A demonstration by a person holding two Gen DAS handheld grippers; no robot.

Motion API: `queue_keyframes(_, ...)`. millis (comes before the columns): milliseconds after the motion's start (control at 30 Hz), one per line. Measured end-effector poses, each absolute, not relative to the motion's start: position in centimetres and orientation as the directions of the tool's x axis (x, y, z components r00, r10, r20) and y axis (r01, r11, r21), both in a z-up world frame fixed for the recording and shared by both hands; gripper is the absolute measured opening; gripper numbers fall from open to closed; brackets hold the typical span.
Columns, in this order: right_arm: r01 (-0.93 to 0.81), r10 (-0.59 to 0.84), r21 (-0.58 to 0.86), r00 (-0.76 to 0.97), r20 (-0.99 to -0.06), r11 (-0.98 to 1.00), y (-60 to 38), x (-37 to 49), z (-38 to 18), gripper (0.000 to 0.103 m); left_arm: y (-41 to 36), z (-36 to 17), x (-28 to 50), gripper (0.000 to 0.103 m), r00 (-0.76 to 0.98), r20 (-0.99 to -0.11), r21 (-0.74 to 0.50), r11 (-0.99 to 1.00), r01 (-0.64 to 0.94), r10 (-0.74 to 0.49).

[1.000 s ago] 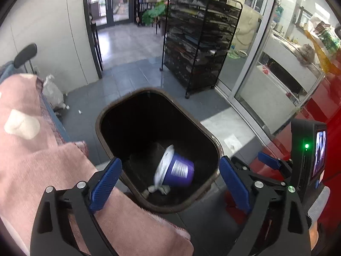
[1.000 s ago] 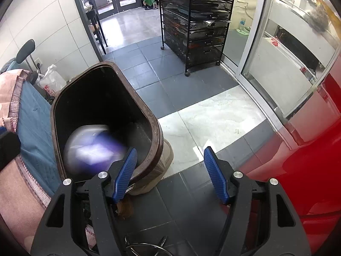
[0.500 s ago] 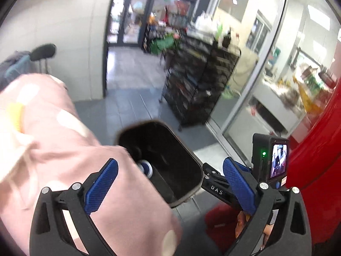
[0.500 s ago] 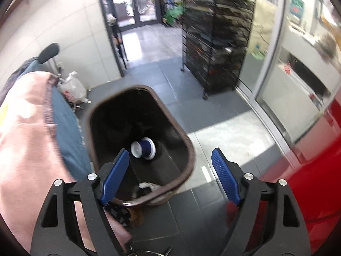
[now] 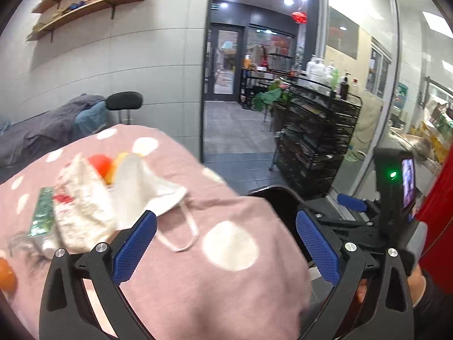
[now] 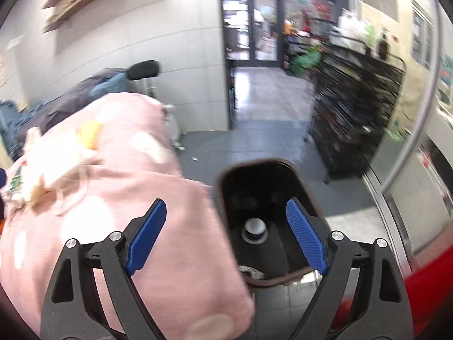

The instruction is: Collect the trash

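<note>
On the pink dotted blanket (image 5: 226, 277) lies a heap of trash: a white face mask (image 5: 147, 189), crumpled paper (image 5: 82, 212) and a green wrapper (image 5: 42, 212). Beside the blanket's edge stands the dark trash bin (image 6: 263, 195), a cup (image 6: 254, 226) lying at its bottom. Over the blanket, the left gripper (image 5: 225, 248) is spread wide and holds nothing. Above the bin, the right gripper (image 6: 226, 235) has its jaws opening, nothing between them. A black wire rack (image 5: 317, 147) stands farther off.
</note>
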State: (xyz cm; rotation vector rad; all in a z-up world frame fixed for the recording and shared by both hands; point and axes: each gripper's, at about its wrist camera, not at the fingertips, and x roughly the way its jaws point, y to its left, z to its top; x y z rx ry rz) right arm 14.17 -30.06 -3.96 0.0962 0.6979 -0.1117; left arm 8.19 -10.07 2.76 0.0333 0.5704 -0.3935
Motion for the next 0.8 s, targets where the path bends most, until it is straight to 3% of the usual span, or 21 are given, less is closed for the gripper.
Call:
queue_keyframes(500, -0.276, 0.255, 0.068, 0.727, -0.638, 0.959, -16.1, 16.4, -1.4, 0.086, 7.3, -0.1, 7.0, 0.097, 0.828, -0.560, -0.072, 0.992, -0.102, 0.045)
queue_keyframes(800, -0.347, 0.295, 0.047, 0.708, -0.642, 0.936, -11.6, 16.6, -1.1, 0.086, 16.4, -1.7, 7.9, 0.097, 0.766, -0.600, -0.012, 0.954, -0.299, 0.233)
